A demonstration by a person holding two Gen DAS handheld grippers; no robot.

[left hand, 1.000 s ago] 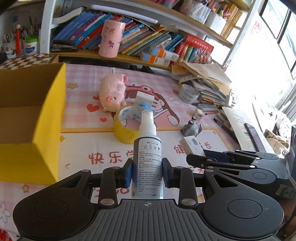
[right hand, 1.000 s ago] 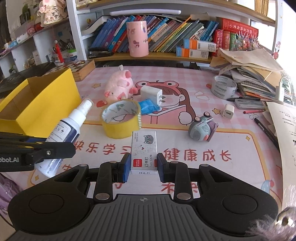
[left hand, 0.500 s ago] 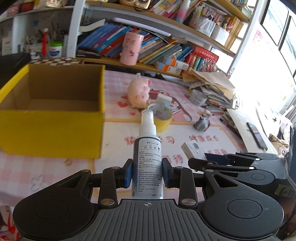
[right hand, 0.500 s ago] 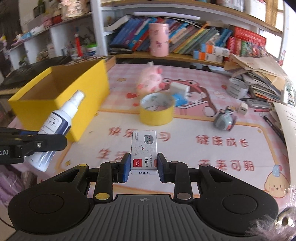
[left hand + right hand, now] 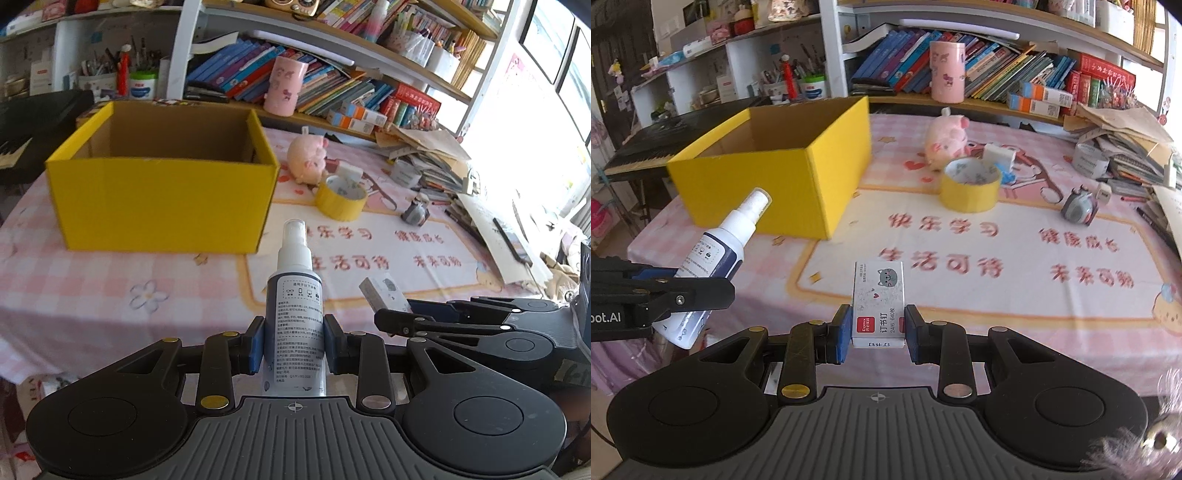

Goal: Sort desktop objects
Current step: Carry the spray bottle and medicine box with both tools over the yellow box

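Grippers both clamped: left gripper (image 5: 294, 341) on spray bottle (image 5: 294, 314), right gripper (image 5: 876, 332) on staple box (image 5: 878, 304), w/ yellow box (image 5: 783, 162) ahead.

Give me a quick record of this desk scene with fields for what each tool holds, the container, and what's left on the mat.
left tool: shut on spray bottle
right tool: shut on staple box
container: yellow box, open top, nothing visible inside
left on mat: yellow tape roll, pink pig plush, white charger, small grey gadget
desk edge: paper pile at the right
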